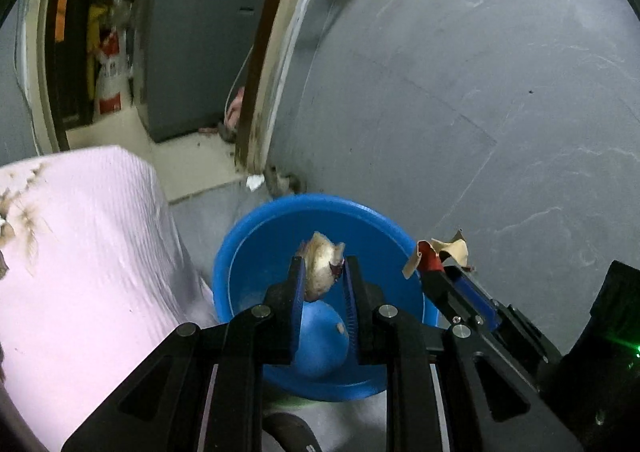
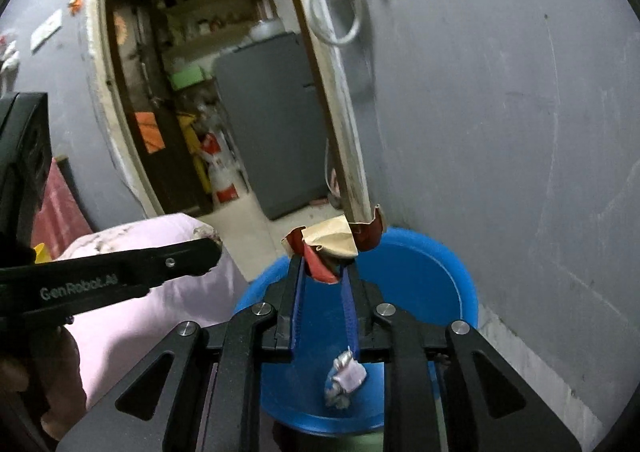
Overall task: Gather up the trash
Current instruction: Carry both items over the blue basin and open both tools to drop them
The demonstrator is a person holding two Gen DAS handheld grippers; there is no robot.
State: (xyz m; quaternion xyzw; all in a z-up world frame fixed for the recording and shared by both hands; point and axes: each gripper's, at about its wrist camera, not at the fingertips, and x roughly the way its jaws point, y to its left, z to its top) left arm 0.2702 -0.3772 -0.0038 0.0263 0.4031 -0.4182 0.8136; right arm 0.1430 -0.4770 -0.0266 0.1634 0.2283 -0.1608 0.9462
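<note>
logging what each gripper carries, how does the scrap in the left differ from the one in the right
The left gripper holds a pale crumpled wad, rounded and compact; the right gripper holds a red and tan wrapper, flat, torn and curling. The wad is one dull whitish colour; the wrapper shows two. Both are pinched between blue-padded fingers above the blue tub.

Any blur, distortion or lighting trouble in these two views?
Left wrist: dim, bluish light; doorway bowed by the fisheye, room behind it smeared; scrap in the left tool sharp. Right wrist: same bowing, hanging cable blurred, blue tub clear.
</note>
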